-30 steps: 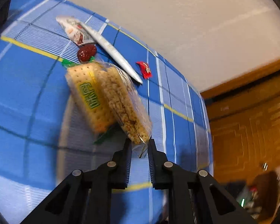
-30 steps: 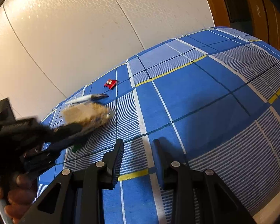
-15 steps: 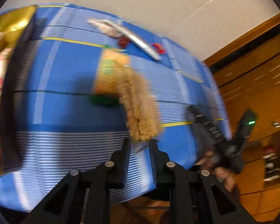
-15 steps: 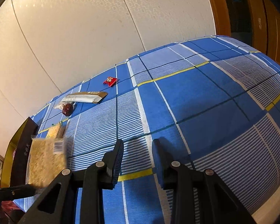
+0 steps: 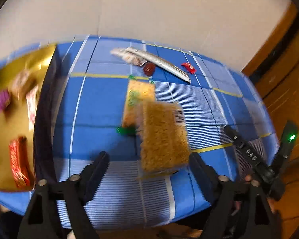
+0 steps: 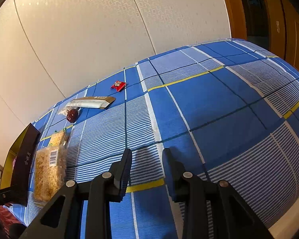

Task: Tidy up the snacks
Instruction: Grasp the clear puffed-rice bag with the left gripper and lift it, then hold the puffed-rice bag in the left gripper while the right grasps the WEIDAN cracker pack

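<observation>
the left gripper [image 5: 147, 165] had just been opening and its jaws stood wide apart, released, with the clear pack of golden noodle snack [image 5: 163, 135] between them, blurred, and neither pad pressing on it. in the right wrist view the same pack [image 6: 48, 171] lay beside the dark side wall of the gold-lined box [image 6: 25, 159], barcode up. a cracker packet [image 5: 138, 97] sat just beyond it, partly under its far end. farther back on the blue checked tablecloth [image 5: 101, 107] were a dark red date [image 5: 149, 69], a long silver sachet [image 5: 161, 63] over a smaller clear wrapper [image 5: 125, 56], and a small red candy [image 5: 188, 67] a little apart. the box held red and purple packets, too blurred to name. the right gripper [image 6: 147, 171] hung over bare cloth, its jaws a narrow gap apart and grasping nothing
</observation>
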`<state>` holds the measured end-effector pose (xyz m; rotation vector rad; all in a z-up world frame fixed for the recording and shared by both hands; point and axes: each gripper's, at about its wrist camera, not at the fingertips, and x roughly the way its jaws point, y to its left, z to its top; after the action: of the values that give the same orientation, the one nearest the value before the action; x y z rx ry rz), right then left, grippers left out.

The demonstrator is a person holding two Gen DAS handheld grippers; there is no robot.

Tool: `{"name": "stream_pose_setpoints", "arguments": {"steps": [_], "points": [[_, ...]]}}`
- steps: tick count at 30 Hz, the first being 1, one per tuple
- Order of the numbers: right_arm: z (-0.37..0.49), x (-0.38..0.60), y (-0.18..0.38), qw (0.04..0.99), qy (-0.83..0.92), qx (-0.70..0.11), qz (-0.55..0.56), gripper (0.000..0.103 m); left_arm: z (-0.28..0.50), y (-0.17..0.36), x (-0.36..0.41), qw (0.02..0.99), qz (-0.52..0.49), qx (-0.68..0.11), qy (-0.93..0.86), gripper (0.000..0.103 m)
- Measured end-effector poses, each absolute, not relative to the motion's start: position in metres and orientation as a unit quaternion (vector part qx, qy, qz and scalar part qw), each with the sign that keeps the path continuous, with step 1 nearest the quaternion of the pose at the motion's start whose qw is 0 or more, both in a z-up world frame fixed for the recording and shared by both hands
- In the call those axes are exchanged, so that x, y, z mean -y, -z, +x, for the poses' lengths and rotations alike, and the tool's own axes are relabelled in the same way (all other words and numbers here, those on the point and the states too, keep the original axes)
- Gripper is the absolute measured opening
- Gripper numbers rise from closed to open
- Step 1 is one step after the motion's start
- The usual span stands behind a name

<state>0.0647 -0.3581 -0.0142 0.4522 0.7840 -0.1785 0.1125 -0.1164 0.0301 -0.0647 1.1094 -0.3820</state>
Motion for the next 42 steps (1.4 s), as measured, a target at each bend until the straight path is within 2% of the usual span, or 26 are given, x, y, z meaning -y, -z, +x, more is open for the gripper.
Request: {"name": "stream_pose_setpoints", "arguments": {"steps": [13, 15, 16, 35, 42], "points": [[0.063, 0.364, 0.015, 0.893, 0.074, -0.376, 0.238, 0.032, 0.124, 0.004, 0.174, 0.828, 0.065, -0.545, 0.111, 0.098], [0.063, 0.365, 0.015, 0.893, 0.072, -0.375, 0.239, 0.032, 0.126, 0.008, 0.169, 0.831, 0.055, -0.543, 0.109, 0.091], [0.063, 0.365, 0.015, 0.893, 0.071, -0.375, 0.239, 0.032, 0.127, 0.011, 0.168, 0.828, 0.042, -0.546, 0.119, 0.073], [0.068, 0.350, 0.013, 0.898, 0.074, -0.383, 0.204, 0.032, 0.067, 0.011, 0.076, 0.856, -0.015, -0.496, 0.144, 0.072], [0.094, 0.307, 0.008, 0.884, -0.015, -0.435, 0.173, 0.032, 0.060, 0.013, 0.072, 0.867, -0.021, -0.473, 0.158, 0.072]]}}
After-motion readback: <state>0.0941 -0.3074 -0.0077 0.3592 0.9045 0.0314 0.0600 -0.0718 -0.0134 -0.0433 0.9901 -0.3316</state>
